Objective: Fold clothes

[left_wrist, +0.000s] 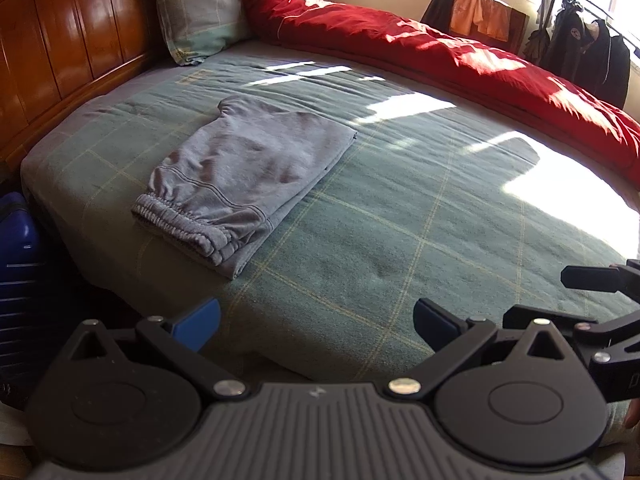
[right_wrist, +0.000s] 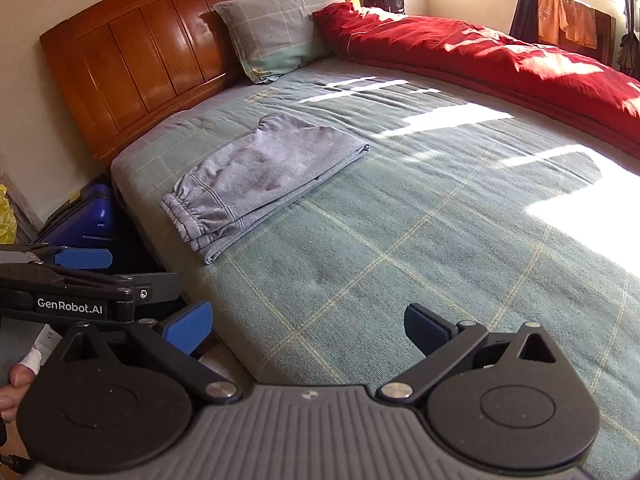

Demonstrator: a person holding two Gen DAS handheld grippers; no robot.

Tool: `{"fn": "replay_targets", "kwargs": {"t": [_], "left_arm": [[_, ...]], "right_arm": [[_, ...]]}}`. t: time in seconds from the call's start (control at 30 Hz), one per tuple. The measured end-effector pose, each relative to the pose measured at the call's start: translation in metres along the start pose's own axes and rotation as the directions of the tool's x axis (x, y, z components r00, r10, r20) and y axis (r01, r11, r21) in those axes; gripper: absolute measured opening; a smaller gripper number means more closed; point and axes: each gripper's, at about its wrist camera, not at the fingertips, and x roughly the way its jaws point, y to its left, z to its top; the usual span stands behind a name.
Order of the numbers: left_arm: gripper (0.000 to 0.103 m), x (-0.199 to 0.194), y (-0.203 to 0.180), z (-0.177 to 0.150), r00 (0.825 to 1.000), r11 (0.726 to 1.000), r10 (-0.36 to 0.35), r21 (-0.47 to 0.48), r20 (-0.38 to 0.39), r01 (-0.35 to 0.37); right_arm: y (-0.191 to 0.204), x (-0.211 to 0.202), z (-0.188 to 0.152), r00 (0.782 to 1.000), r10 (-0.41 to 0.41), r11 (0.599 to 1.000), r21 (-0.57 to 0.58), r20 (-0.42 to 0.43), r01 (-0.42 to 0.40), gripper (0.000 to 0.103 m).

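Spread claw [left_wrist: 316, 322], folded pants [left_wrist: 244, 176] beyond.

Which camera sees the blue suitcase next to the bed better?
The right wrist view: the blue suitcase shows its slanted top and side beside the bed. In the left wrist view it is cut off at the picture's edge and shadowed.

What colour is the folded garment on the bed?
Grey-blue; the folded garment shows best in the left wrist view.
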Motion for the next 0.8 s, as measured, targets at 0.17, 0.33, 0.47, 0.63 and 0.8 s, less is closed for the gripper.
{"fn": "replay_targets", "kwargs": {"t": [0.17,0.33,0.47,0.63,0.8], "left_arm": [[0.102,0.002,0.005,0.0,1.0,1.0,0.008,-0.007,-0.006,-0.008],[0.102,0.004,0.011,-0.001,1.0,1.0,0.018,-0.014,-0.012,-0.018],[0.102,0.005,0.016,-0.002,1.0,1.0,0.022,-0.021,-0.016,-0.022],[0.102,0.006,0.018,-0.002,0.999,0.999,0.03,-0.022,-0.021,-0.03],[0.102,0.007,0.02,-0.002,0.999,0.999,0.036,-0.022,-0.026,-0.036]], "right_arm": [[0.005,0.008,0.007,1.0,0.015,1.0,-0.015,-0.001,-0.015,0.103],[0.01,0.015,0.011,1.0,0.023,1.0,-0.021,-0.008,-0.023,0.103],[0.014,0.019,0.013,1.0,0.028,0.999,-0.028,-0.012,-0.029,0.103],[0.016,0.021,0.014,0.999,0.034,0.999,-0.029,-0.017,-0.035,0.103],[0.018,0.023,0.014,0.999,0.036,0.999,-0.029,-0.023,-0.036,0.103]]}}
